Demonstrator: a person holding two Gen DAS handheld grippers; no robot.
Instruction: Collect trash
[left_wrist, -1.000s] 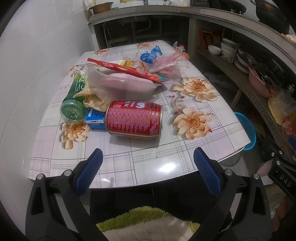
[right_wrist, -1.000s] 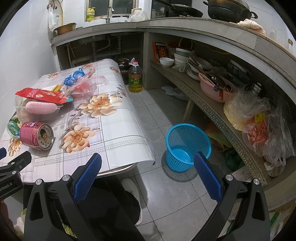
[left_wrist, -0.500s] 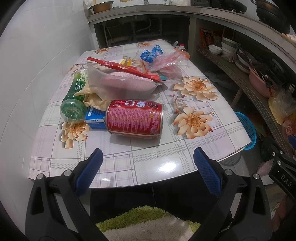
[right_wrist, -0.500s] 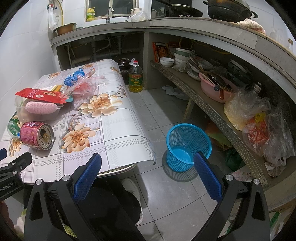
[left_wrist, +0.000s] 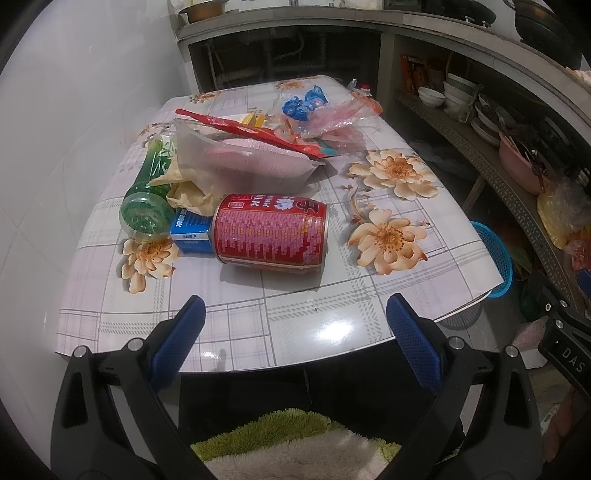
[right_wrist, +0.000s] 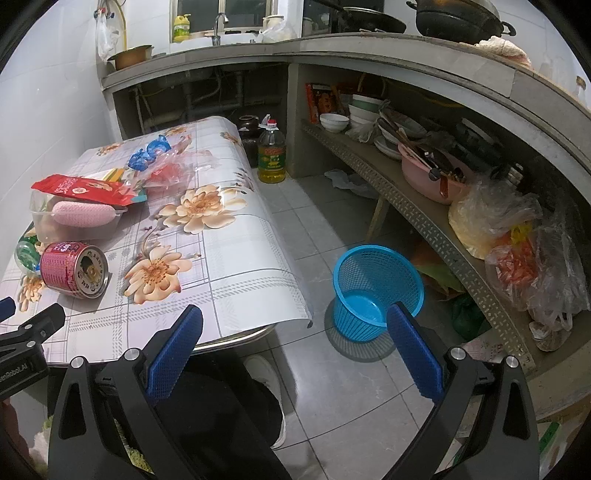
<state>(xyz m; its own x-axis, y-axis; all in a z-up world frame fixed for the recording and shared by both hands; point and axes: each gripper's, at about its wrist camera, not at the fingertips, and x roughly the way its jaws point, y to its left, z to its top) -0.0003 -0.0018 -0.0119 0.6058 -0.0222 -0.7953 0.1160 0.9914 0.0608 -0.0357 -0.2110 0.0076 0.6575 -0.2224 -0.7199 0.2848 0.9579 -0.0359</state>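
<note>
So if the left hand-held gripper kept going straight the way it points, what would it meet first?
Most likely the red can lying on its side on the table. The open left hand-held gripper lines up with it, though depth is hard to judge.

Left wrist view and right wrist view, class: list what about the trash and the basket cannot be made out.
- Blue carton, left wrist view: mostly hidden behind the red can.
- Blue basket, left wrist view: mostly hidden by the table edge.
- Green bottle, right wrist view: largely hidden behind the can.

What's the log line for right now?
left tongs: open, empty | right tongs: open, empty | red can: on table | blue basket: floor
</note>
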